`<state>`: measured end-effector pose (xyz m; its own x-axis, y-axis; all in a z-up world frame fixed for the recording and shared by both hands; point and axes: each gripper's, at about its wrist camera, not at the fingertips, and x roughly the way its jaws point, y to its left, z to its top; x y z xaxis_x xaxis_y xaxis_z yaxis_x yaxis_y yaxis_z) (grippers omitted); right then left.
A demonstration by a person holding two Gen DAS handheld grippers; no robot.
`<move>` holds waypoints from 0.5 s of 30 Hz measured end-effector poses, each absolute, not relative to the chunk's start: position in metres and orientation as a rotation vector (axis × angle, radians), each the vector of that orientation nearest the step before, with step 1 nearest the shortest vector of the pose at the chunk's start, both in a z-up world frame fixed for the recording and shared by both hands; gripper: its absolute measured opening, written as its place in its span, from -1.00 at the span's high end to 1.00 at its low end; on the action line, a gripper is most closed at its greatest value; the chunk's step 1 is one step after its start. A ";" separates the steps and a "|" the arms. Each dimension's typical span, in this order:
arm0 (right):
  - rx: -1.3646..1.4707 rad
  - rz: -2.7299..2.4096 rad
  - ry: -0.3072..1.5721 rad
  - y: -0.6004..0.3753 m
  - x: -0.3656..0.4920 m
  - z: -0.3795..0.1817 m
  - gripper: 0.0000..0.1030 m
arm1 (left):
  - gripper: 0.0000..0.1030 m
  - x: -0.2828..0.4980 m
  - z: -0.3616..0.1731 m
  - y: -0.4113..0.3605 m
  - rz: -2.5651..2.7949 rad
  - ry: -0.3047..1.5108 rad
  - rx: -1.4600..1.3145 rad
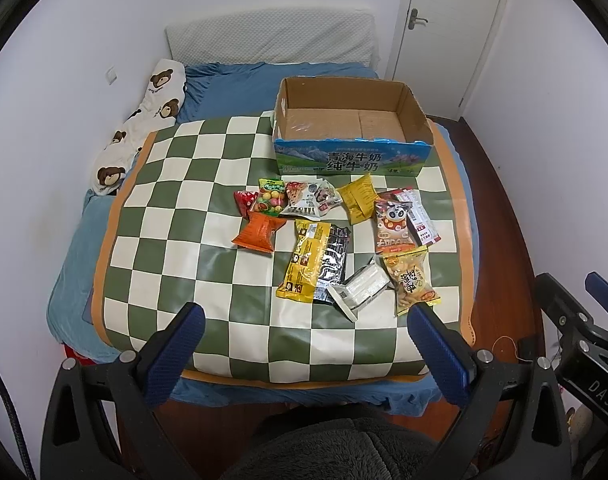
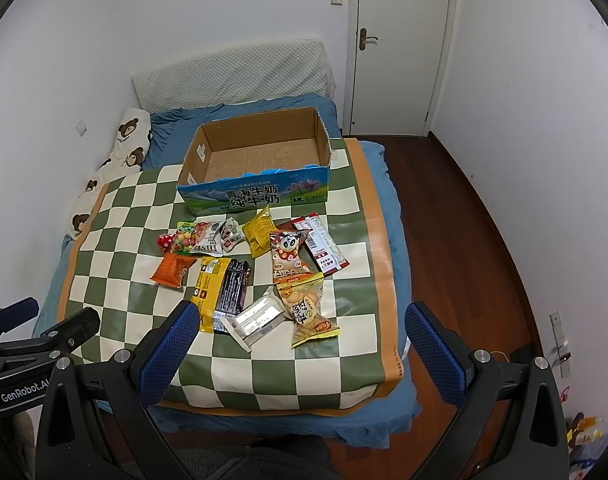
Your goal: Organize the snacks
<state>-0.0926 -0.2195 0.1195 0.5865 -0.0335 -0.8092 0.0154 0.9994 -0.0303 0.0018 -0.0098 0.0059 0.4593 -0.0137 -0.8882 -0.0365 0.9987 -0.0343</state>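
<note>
Several snack packets lie loose on a green-and-cream checkered mat (image 1: 176,280) (image 2: 116,280) spread over a bed. Among them are an orange bag (image 1: 258,234) (image 2: 172,271), a long yellow packet (image 1: 304,266) (image 2: 208,292), a clear white packet (image 1: 359,290) (image 2: 256,320) and a yellow cracker bag (image 1: 409,276) (image 2: 307,312). An open cardboard box (image 1: 351,156) (image 2: 260,194) stands behind them with nothing inside. My left gripper (image 1: 305,316) and right gripper (image 2: 302,314) both hover open above the mat's near edge, holding nothing.
A bear-print pillow (image 1: 144,116) (image 2: 116,152) lies at the left against the wall. A white padded headboard (image 1: 272,36) (image 2: 232,72) and a shut white door (image 1: 451,20) (image 2: 399,40) stand behind. Wooden floor (image 2: 463,240) runs along the bed's right side.
</note>
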 end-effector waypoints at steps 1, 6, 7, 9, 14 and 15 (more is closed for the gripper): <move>-0.023 -0.030 0.944 -0.220 -0.093 0.119 -1.00 | -1.00 0.002 0.006 -0.010 0.014 1.094 -0.051; -0.018 -0.026 0.943 -0.221 -0.093 0.120 -1.00 | -1.00 0.002 0.006 -0.010 0.015 1.094 -0.051; -0.016 -0.026 0.943 -0.221 -0.093 0.119 -1.00 | -1.00 0.002 0.006 -0.011 0.015 1.094 -0.050; -0.017 -0.028 0.943 -0.221 -0.093 0.120 -1.00 | -1.00 0.002 0.006 -0.011 0.014 1.093 -0.049; -0.015 -0.026 0.943 -0.222 -0.093 0.120 -1.00 | -1.00 0.002 0.006 -0.011 0.015 1.093 -0.051; -0.015 -0.026 0.943 -0.221 -0.093 0.120 -1.00 | -1.00 0.002 0.006 -0.011 0.016 1.094 -0.051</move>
<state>-0.0928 -0.2215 0.1198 0.5867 -0.0289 -0.8093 0.0153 0.9996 -0.0246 0.0021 -0.0109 0.0057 0.4593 -0.0124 -0.8882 -0.0382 0.9987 -0.0337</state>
